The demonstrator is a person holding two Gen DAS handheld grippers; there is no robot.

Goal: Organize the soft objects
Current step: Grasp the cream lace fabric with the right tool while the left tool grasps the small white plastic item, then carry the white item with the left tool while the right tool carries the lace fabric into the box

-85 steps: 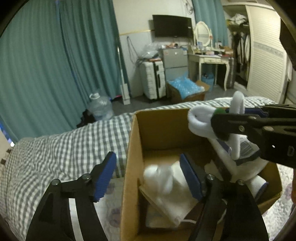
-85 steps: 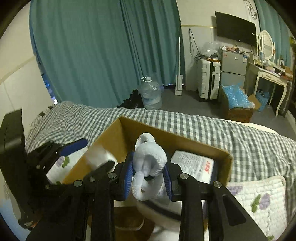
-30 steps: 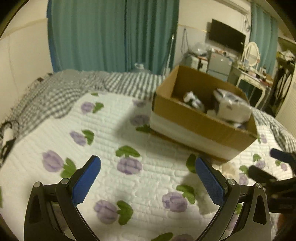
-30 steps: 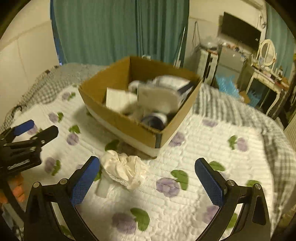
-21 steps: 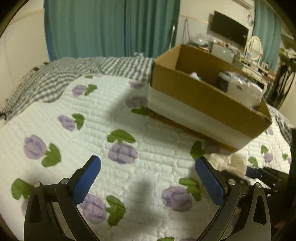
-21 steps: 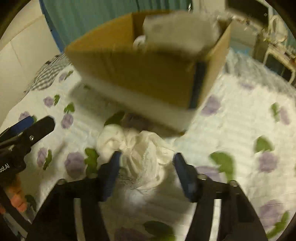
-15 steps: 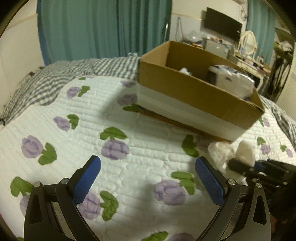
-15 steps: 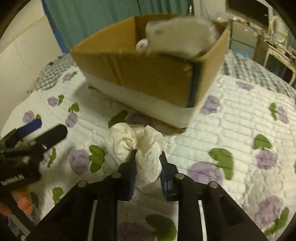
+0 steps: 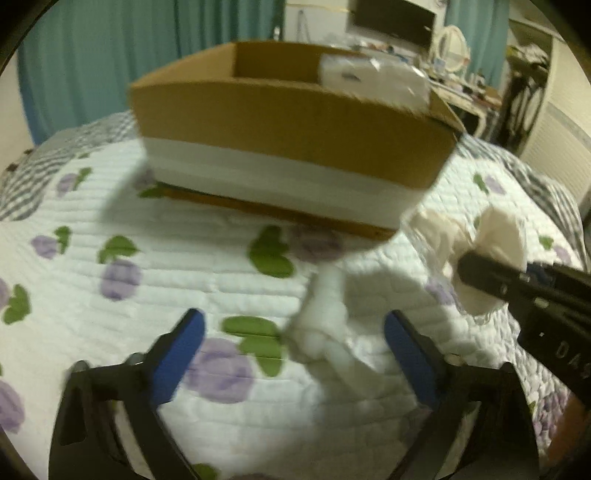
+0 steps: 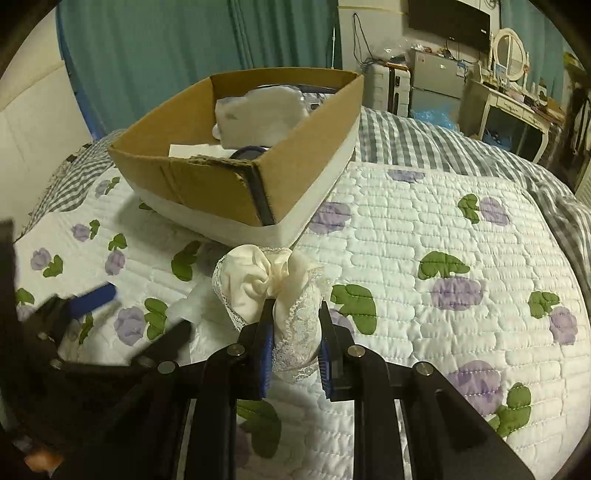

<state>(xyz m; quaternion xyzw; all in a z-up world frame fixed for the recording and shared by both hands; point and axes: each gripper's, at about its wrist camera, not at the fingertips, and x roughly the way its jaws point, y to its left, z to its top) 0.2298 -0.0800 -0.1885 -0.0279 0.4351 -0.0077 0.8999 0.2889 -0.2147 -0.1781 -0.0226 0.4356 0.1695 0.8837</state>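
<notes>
A cardboard box (image 10: pixel 207 184) with white soft items inside sits on the flowered quilt; it also shows in the left wrist view (image 9: pixel 295 122). My right gripper (image 10: pixel 293 339) is shut on a cream lace-trimmed cloth bundle (image 10: pixel 266 284), lifted just above the quilt in front of the box; the bundle also shows in the left wrist view (image 9: pixel 491 240). My left gripper (image 9: pixel 291 350) is open, its jaws either side of a white soft item (image 9: pixel 325 325) lying on the quilt; that item also shows in the right wrist view (image 10: pixel 192 299).
The quilt (image 10: pixel 443 258) lies over a grey checked bedspread (image 10: pixel 424 144). Teal curtains (image 10: pixel 166 44) hang behind the bed. A suitcase (image 10: pixel 384 85), a dressing table (image 10: pixel 513 99) and a TV (image 10: pixel 448 20) stand at the far wall.
My right gripper closed on the cream cloth bundle and raised it. My left gripper moved forward and down toward the white item, nearer the box.
</notes>
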